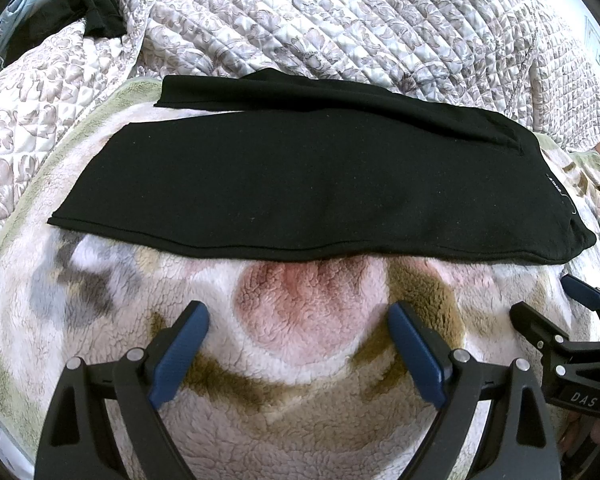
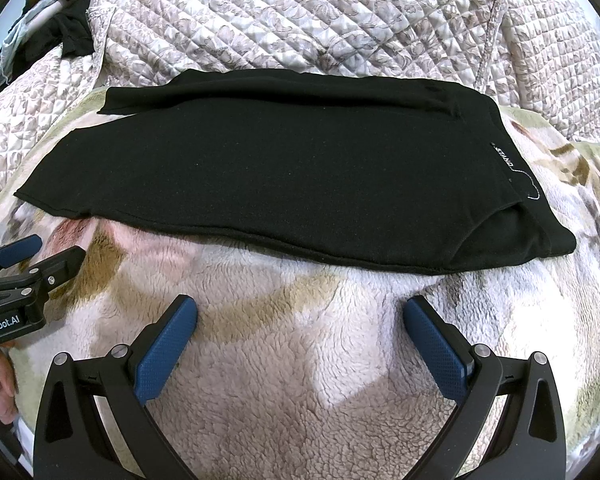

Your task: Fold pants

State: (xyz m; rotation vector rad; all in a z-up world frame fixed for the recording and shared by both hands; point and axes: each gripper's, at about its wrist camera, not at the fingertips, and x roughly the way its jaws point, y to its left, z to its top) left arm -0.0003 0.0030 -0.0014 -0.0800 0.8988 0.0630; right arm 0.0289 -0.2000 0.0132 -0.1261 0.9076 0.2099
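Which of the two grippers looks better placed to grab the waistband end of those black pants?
Probably the right hand-held gripper: the waistband end of the pants lies toward its side. Both grippers are open, short of the cloth.

The black pants (image 1: 300, 184) lie flat and spread lengthwise across a fleecy patterned blanket (image 1: 300, 360) on the bed, folded along their length so one leg rests on the other, the upper leg set slightly back from the lower one. Their waistband end points to the right, where a small white-lettered label (image 2: 504, 158) shows near the edge. The leg hems reach toward the blanket's left edge, and the near long seam runs smooth.
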